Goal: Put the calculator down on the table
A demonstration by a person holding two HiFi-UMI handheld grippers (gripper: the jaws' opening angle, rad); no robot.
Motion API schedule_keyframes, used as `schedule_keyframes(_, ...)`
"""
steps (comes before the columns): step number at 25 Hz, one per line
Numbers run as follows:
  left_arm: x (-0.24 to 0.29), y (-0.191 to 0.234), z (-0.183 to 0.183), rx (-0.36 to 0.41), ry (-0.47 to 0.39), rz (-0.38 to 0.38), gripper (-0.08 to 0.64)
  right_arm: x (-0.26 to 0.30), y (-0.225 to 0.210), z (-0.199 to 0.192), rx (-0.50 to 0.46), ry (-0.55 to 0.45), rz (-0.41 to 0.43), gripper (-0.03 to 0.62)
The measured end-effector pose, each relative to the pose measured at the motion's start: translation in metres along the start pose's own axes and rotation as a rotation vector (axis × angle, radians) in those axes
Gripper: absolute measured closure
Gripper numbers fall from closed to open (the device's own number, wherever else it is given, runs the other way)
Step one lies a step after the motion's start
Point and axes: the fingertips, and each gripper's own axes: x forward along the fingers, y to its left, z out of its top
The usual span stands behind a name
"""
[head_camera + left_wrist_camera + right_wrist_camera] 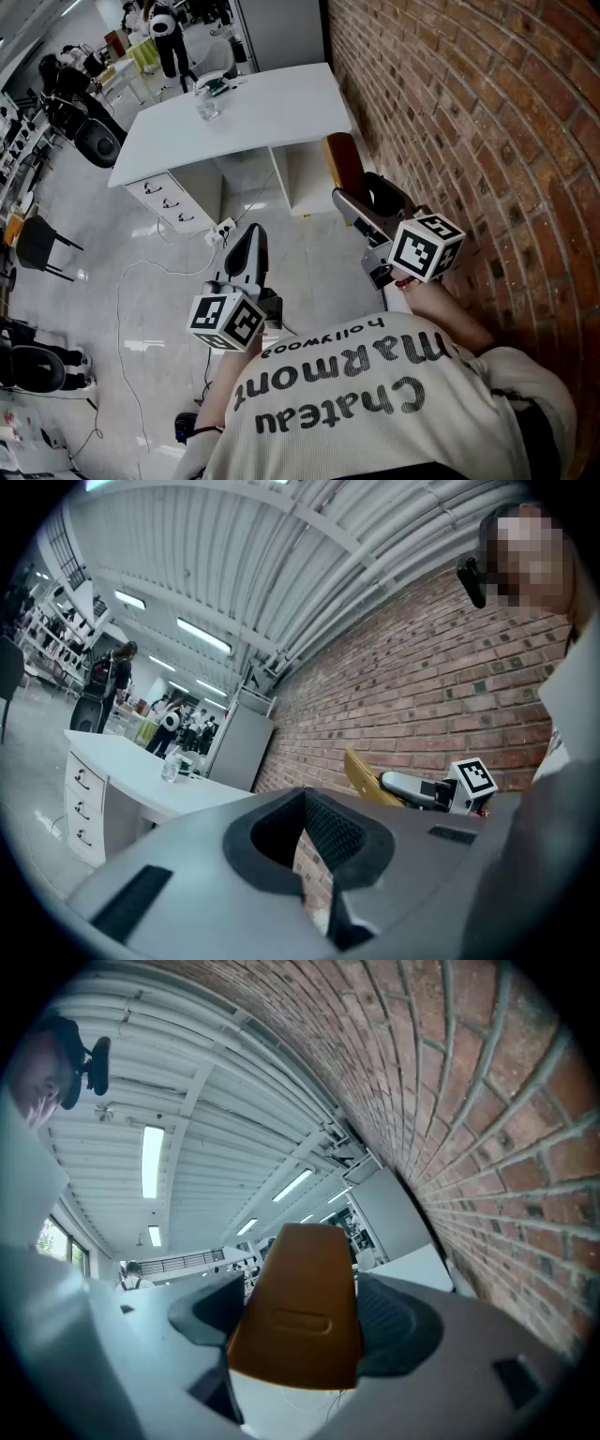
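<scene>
An orange-brown calculator [343, 165] sticks out of my right gripper [367, 199], which is shut on it and held level in the air beside the brick wall. In the right gripper view the calculator's [298, 1307] plain back fills the space between the two jaws. The left gripper view also catches the calculator [366, 778] and the right gripper [412, 787] from the side. My left gripper [247, 246] hangs over the floor to the left, shut with nothing in it [314, 855]. The white table [272, 112] stands ahead, well apart from both grippers.
A glass [207, 105] stands on the table's far left part, with small items behind it. A drawer unit [169, 202] sits under its left end. The brick wall [487, 122] runs along the right. Cables [141, 281] lie on the floor; office chairs [42, 246] and people stand to the left.
</scene>
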Motion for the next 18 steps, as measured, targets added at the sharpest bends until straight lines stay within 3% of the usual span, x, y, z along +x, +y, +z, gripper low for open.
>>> schedule_keyframes(18, -0.016, 0.044, 0.011, 0.018, 0.02, -0.068, 0.56, 0.023, 0.035, -0.019, 0.066, -0.087, -0.022, 0.209)
